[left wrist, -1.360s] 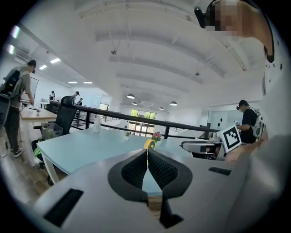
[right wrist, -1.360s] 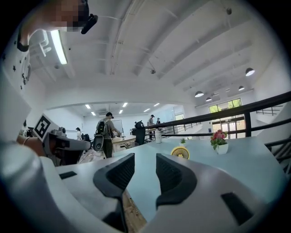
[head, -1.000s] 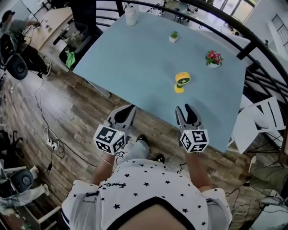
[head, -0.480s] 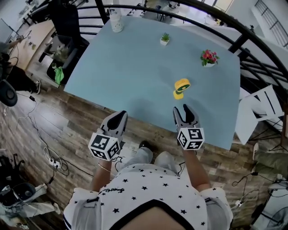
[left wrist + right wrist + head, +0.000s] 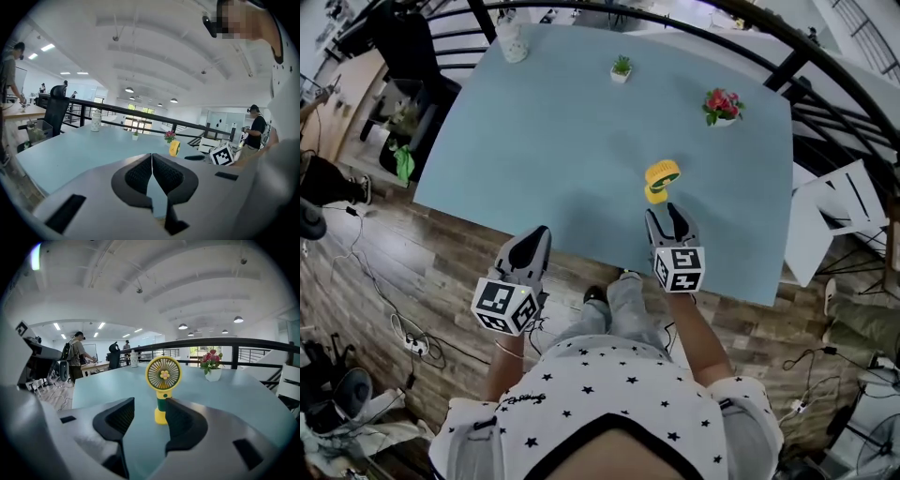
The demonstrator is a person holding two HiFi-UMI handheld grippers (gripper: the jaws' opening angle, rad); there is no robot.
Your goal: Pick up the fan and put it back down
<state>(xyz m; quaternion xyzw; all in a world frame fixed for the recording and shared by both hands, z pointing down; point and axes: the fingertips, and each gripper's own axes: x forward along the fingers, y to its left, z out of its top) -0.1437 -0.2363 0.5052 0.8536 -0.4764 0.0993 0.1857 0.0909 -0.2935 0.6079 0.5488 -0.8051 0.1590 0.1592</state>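
A small yellow fan (image 5: 661, 178) with a green neck stands upright on the light blue table (image 5: 562, 141), near its front right part. My right gripper (image 5: 664, 217) hangs over the table's front edge, pointing at the fan from just short of it. Its jaws are opening, with nothing between the pads. In the right gripper view the fan (image 5: 162, 380) rises just beyond the right gripper (image 5: 149, 405), its base beside the right finger. My left gripper (image 5: 534, 240) is at the table's front edge, further left, shut and empty. The left gripper view shows the left gripper (image 5: 152, 158) with its pads touching and the fan (image 5: 174, 148) far off to the right.
A pot of pink flowers (image 5: 720, 105) stands behind the fan. A small green plant (image 5: 621, 68) and a white bottle (image 5: 512, 42) stand along the far edge. A black curved railing (image 5: 769, 37) runs behind the table. White boards (image 5: 834, 206) lean at the right.
Both grippers have moved forward to the table's front edge. The right gripper has come much closer to the fan, which has stayed in its place.
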